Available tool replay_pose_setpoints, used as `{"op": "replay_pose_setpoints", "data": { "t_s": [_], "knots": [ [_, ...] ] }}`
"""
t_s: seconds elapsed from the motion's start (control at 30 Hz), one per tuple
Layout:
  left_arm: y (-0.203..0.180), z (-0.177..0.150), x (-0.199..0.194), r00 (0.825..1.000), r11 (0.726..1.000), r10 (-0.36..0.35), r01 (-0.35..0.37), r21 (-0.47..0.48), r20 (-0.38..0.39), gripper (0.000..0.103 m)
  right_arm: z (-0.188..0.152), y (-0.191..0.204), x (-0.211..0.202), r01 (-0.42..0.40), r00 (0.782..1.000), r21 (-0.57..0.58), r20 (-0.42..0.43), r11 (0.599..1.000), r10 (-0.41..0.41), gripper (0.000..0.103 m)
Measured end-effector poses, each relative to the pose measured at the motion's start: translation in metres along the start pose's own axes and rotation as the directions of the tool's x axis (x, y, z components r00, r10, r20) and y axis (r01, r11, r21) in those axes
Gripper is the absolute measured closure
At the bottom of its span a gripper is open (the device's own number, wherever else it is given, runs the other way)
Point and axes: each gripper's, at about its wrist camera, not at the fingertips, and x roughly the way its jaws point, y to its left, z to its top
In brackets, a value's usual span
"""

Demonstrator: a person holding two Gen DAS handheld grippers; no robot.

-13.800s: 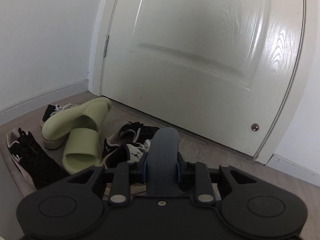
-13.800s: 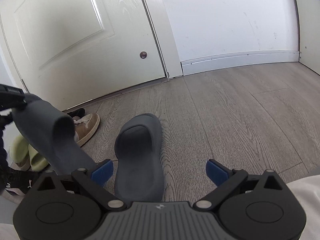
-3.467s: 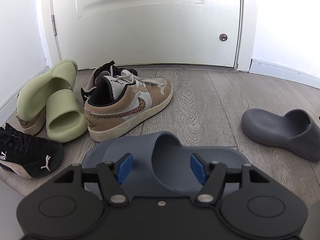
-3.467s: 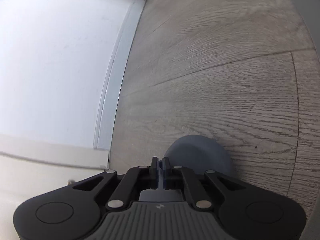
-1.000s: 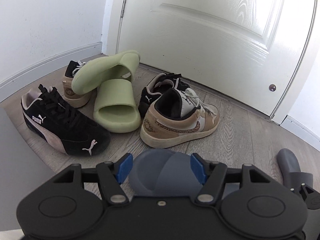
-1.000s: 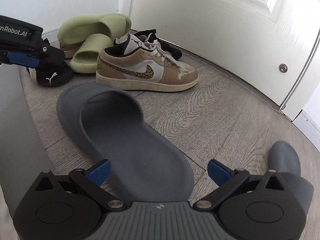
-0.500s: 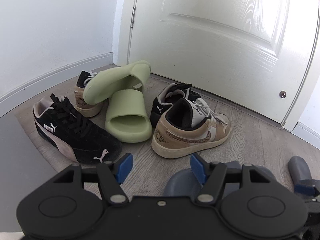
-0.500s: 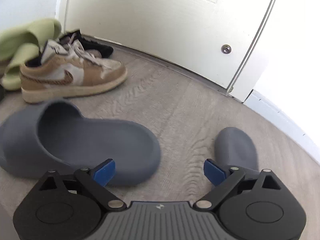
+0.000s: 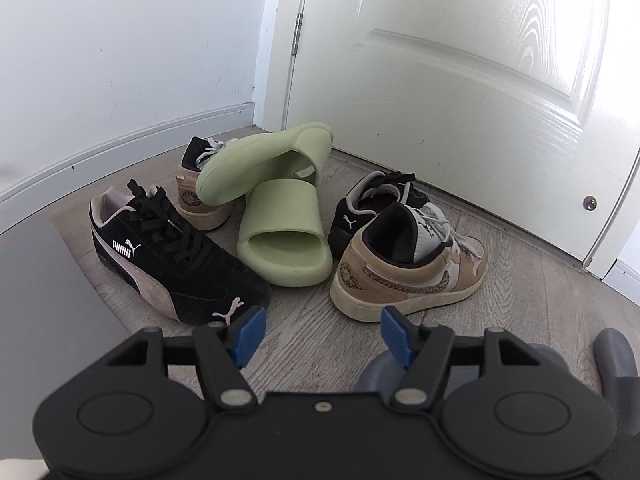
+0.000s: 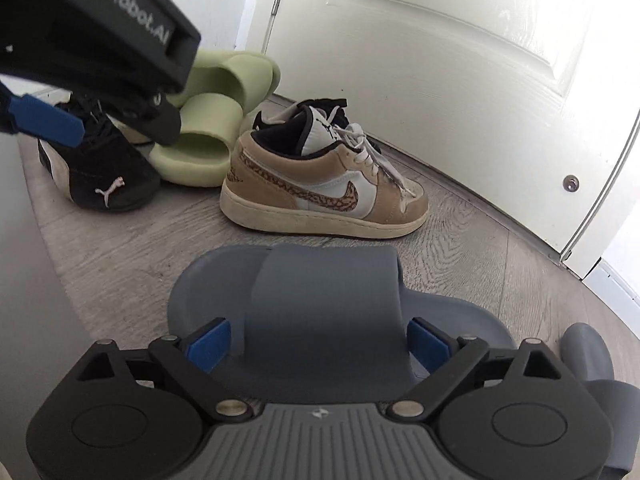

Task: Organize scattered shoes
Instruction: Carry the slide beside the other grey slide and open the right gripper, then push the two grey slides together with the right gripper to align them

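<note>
Counting two green slides [image 9: 286, 236], two grey slides [image 10: 320, 304]

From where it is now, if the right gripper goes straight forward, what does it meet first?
The right gripper is open astride the grey slide, so it would likely press into its strap first. The tan sneaker lies behind.

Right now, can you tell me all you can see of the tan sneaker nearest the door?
The tan sneaker is a low shoe with suede-looking tan panels, white sides, a patterned swoosh, black lining, loose white laces and a worn cream sole. It stands upright on the wood floor, toe toward the door's latch side. A black sneaker sits close behind it.
</note>
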Motion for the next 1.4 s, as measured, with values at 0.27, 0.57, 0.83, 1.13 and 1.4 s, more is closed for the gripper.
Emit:
{"op": "replay_pose_setpoints", "data": {
  "t_s": [0.27,0.57,0.83,1.13,1.4],
  "knots": [
    [-0.009,-0.001,-0.004,0.999,0.999,-0.03,0.03,0.038,0.017,0.038,-0.037,-0.075,-0.015,-0.054,0.995,-0.034,-0.091,0.998,0.05,0.017],
    [-0.026,-0.008,-0.008,0.998,0.991,-0.044,0.04,0.129,0.032,0.038,-0.078,-0.106,-0.052,0.097,0.981,-0.033,-0.168,0.995,-0.101,0.016],
    [-0.031,-0.011,-0.007,0.998,0.987,-0.058,0.053,0.154,0.026,0.038,-0.088,-0.12,-0.061,0.393,0.896,0.288,-0.335,0.873,-0.292,0.036],
    [-0.036,-0.016,-0.005,0.998,0.981,-0.055,0.051,0.189,0.015,0.038,-0.105,-0.175,-0.054,0.496,0.859,0.504,-0.406,0.707,-0.312,0.09],
    [-0.041,-0.02,-0.002,0.999,0.974,-0.048,0.045,0.221,0.005,0.038,-0.097,-0.201,-0.034,0.449,0.89,0.571,-0.355,0.687,-0.287,0.088]
  ]
}}
